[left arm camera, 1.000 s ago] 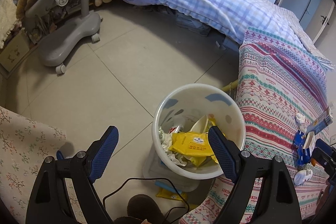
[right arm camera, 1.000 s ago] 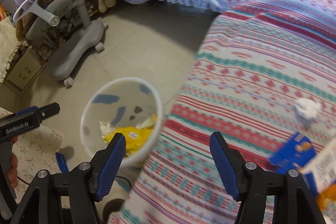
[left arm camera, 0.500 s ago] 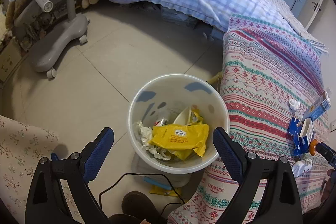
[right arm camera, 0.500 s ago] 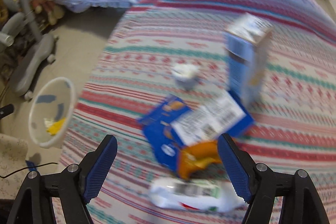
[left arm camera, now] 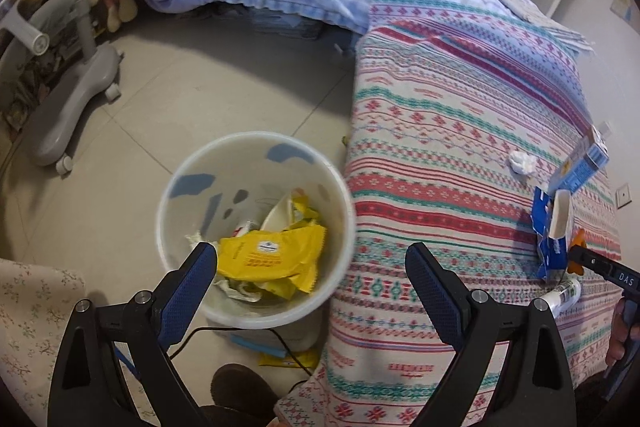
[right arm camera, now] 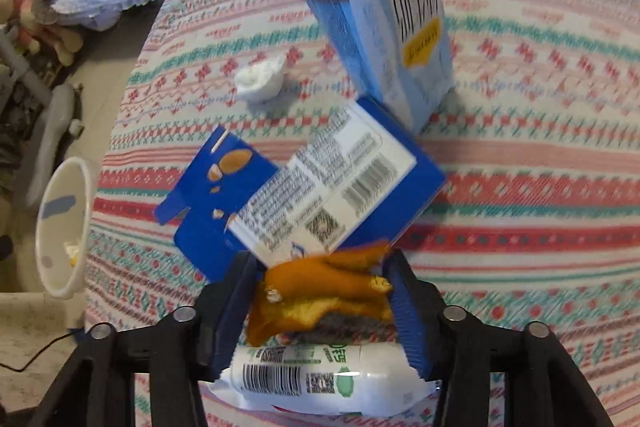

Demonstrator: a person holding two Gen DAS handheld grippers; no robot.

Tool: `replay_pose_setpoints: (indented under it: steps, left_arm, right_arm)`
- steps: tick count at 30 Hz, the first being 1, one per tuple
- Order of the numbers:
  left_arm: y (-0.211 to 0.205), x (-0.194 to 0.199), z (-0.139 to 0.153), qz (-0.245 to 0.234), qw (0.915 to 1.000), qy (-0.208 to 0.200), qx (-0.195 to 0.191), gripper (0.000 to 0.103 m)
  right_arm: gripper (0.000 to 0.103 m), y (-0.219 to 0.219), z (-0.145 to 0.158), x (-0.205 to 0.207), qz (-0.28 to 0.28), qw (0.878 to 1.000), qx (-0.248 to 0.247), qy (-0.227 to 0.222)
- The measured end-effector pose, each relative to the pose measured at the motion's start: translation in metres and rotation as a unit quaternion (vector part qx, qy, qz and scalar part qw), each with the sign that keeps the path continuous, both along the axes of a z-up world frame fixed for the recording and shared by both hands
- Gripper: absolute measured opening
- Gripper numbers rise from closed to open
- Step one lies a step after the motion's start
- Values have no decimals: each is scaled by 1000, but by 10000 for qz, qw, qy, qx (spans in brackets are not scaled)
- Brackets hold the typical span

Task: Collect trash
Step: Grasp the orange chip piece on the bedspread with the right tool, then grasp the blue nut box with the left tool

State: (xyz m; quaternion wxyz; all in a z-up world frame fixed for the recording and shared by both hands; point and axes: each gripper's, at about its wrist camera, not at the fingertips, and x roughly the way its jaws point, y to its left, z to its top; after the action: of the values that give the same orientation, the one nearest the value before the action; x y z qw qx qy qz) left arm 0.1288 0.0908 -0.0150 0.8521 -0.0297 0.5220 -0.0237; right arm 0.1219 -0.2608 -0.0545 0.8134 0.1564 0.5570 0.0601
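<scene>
A white trash bin (left arm camera: 256, 147) on the floor holds a yellow wrapper (left arm camera: 272, 255) and crumpled paper. My left gripper (left arm camera: 312, 291) is open and empty above the bin's near rim. On the patterned bed cover lie an orange peel (right arm camera: 320, 295), a torn dark blue box (right arm camera: 304, 187), a light blue carton (right arm camera: 380, 19), a white wrapper (right arm camera: 320, 379) and a tissue ball (right arm camera: 260, 79). My right gripper (right arm camera: 324, 299) has its fingers close on either side of the orange peel. The bin also shows in the right wrist view (right arm camera: 60, 227).
The patterned cover (left arm camera: 460, 147) drapes over the bed edge right beside the bin. A grey chair base (left arm camera: 72, 95) stands on the floor at the left. A black cable (left arm camera: 240, 335) and a slipper (left arm camera: 240, 395) lie near the bin's base.
My right gripper swung from the bin across to the bed trash and narrowed around the orange peel. My left gripper drifted slightly and stayed open over the bin.
</scene>
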Motion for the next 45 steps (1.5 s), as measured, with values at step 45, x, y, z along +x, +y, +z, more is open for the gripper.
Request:
replay_pose_setpoints:
  steps: [45]
  left_arm:
    - [-273,6,-31,-2749,9612,-40,210,89]
  right_arm:
    - [25,-171,16,-72,-1110,9925,232,-456]
